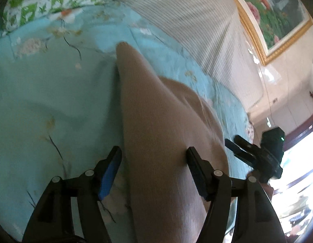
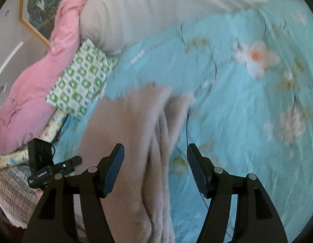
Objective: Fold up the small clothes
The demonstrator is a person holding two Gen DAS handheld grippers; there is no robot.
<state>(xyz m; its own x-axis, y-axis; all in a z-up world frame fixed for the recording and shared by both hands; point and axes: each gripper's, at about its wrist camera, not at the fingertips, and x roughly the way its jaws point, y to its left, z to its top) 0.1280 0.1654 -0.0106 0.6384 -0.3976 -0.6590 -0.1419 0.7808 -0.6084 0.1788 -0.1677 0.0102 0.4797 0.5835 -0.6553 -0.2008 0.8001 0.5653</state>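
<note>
Both tongs stand wide, gripping nothing: left gripper and right gripper straddle the one beige knitted garment lying on the turquoise flowered bedspread. Its long axis runs straight ahead from both; neither looks clearly nearer. One garment, two grippers.

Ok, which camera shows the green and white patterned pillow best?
The right wrist view: the green and white pillow shows nearly whole there, lying on the blue bedspread beside the pink quilt. The left wrist view catches only part of it at the top edge, blurred.
</note>
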